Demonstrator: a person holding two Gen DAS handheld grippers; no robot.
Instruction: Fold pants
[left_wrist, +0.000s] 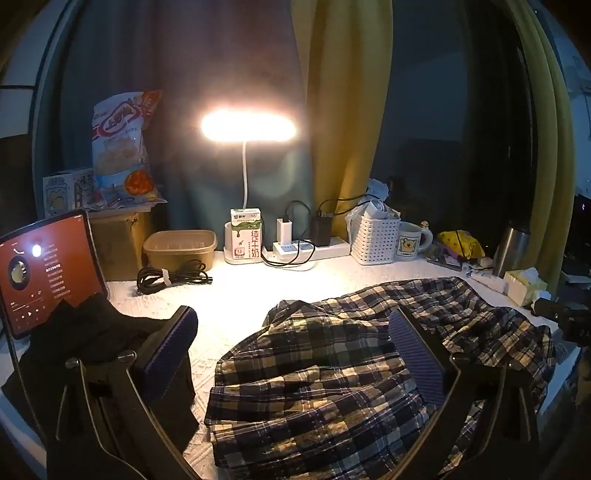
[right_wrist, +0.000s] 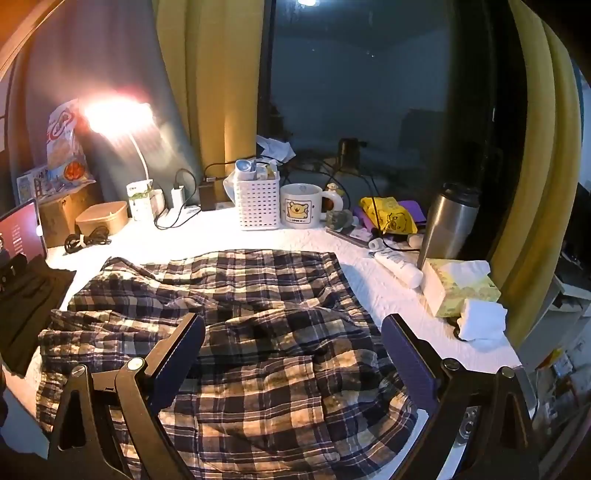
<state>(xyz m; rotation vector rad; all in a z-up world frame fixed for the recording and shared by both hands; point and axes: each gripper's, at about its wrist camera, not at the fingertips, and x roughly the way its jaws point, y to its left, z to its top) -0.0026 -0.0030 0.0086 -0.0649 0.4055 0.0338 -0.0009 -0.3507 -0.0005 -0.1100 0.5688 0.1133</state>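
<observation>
The plaid pants (right_wrist: 229, 332) lie rumpled across the middle of the white counter (right_wrist: 369, 280), with bare surface along their far edge. Both the left claw (left_wrist: 291, 354) and right claw (right_wrist: 291, 354) hover over them spread wide, gripping nothing.

The near part of the plaid pants (left_wrist: 332, 387) runs off the bottom edge of both wrist views and lies partly behind the fingers (left_wrist: 417, 358), so its full outline cannot be told. The tablet (left_wrist: 44, 273) is cut by the left edge in both views, its lower corner covered by a dark garment (left_wrist: 92, 332), and its on-screen text is too small to read. The lamp (left_wrist: 248, 126) head is blown out by glare, hiding its shape.
</observation>
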